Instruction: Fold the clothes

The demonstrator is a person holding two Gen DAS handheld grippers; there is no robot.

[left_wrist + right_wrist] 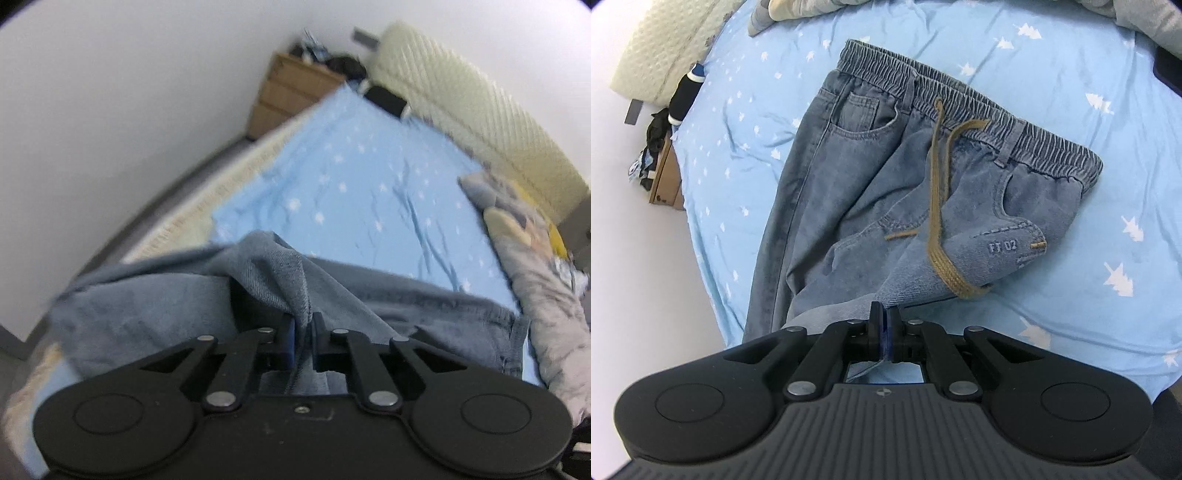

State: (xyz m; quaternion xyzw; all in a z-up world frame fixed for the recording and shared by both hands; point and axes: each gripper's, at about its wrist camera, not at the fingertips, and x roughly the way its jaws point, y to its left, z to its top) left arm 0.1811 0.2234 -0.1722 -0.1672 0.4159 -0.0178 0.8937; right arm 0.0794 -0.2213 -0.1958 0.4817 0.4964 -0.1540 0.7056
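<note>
Left gripper (303, 328): matte black, smooth body, two round raised discs at 8 and 4 o'clock, silver rivets on crossed linkage bars, one small centre screw. Right gripper (885, 325): same black linkage and discs, ribbed grey-black body, small round crosshair mark at centre.

Jeans (886, 177) lie on the bed sheet (1071, 221), waistband (960, 99) at 12 o'clock from my right gripper (885, 325), legs running toward 7 o'clock. Drawstring (938, 206) lies on the front panel, trailing to 5 o'clock. Headboard (657, 48) sits at 10 o'clock; cardboard box (666, 181) beside the bed at 9 o'clock. From my left gripper (303, 332), the quilt (535, 258) lies on the bed at 3 o'clock, the dresser (291, 92) at 12 o'clock.
</note>
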